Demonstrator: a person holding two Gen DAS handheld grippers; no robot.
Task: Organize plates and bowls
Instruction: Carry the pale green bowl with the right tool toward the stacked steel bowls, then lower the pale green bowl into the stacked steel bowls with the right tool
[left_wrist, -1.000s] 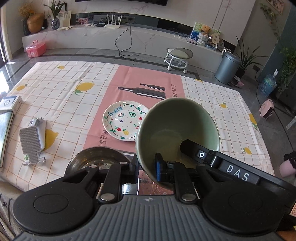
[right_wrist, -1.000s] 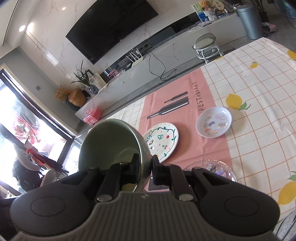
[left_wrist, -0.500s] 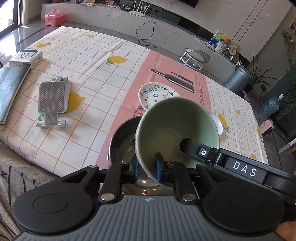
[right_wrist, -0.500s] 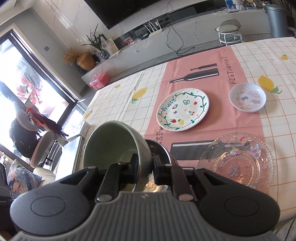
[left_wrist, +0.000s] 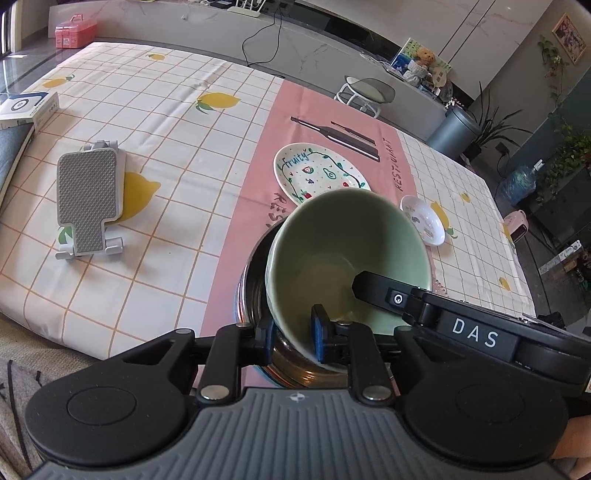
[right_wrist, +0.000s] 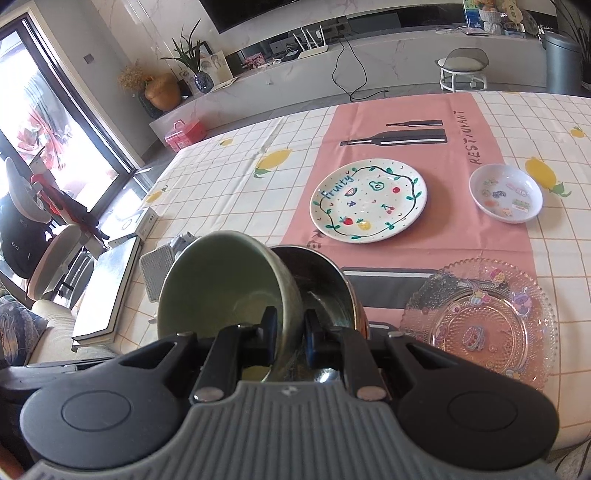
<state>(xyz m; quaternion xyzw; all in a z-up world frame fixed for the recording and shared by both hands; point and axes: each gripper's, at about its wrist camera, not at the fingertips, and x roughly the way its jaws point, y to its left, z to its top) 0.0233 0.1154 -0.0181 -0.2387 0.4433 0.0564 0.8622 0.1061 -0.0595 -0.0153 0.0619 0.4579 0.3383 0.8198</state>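
Observation:
A pale green bowl (left_wrist: 347, 236) (right_wrist: 218, 280) hangs tilted, its lower side inside a steel bowl (left_wrist: 251, 295) (right_wrist: 325, 280) at the near edge of the pink runner. My left gripper (left_wrist: 293, 338) grips its near rim, one pad inside and one outside; the jaws are opening slightly, and the wall is still between the pads. My right gripper (right_wrist: 290, 332) is shut on the opposite rim, and one of its fingers (left_wrist: 373, 290) shows inside the bowl in the left wrist view.
A painted "Fruity" plate (right_wrist: 369, 199) lies beyond the steel bowl, a small white dish (right_wrist: 506, 192) to its right, a clear glass plate (right_wrist: 480, 325) near right. A grey phone stand (left_wrist: 86, 192) and a white box (left_wrist: 26, 107) sit left.
Both grippers have carried the green bowl down and across to the steel bowl. Its lower side now sits inside the steel bowl. The left jaws look a little wider.

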